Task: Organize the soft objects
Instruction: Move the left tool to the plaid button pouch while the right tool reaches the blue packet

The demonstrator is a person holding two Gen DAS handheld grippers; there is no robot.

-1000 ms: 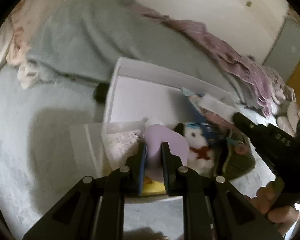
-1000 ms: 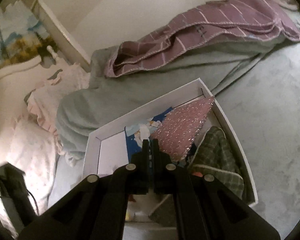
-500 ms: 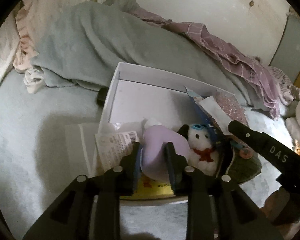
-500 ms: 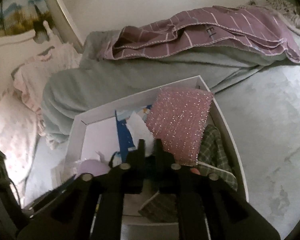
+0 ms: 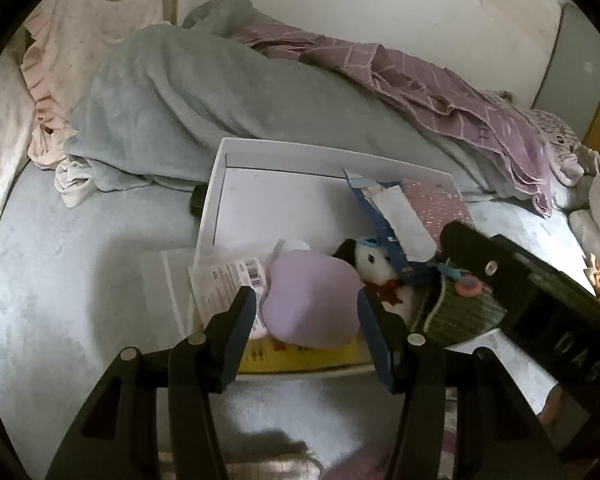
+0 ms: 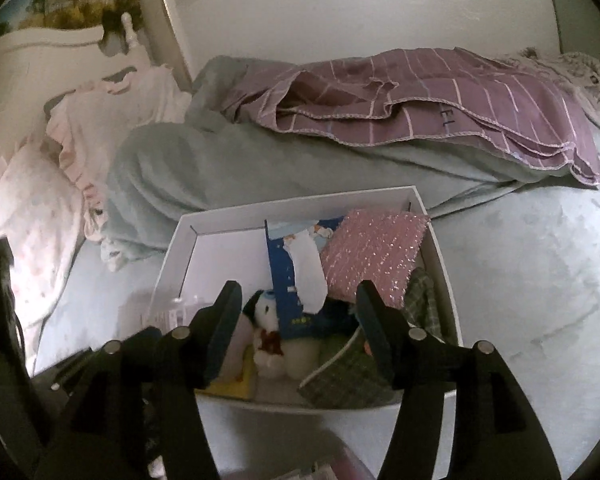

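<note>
White cardboard walled the open box (image 5: 216, 184) that lay on the pale blue bed (image 5: 80, 240), and the soft things sat crowded in its near end. My left tongs (image 5: 306, 300) were spreading apart, with the lilac plush pad (image 5: 312, 300) lying between the two fingers but pressed by neither pad. Just right of it sat the small white toy dog (image 5: 374, 266) with a red scarf, and beyond that the green checked pouch (image 5: 464, 312) lay against the box's right wall. A blue card packet (image 6: 286, 280) stood tilted in the middle of the box, with the pink sparkly sponge cloth (image 6: 374, 252) leaning in the far right corner beside it. A clear plastic bag with a printed label (image 5: 224, 284) hung over the box's left wall. My right tongs (image 6: 296, 304) were also spreading, above the near end of the box and clamped on nothing. Behind the box a grey-green blanket (image 6: 220, 168) lay bunched, with a purple checked cloth (image 6: 420, 100) draped over it.
</note>
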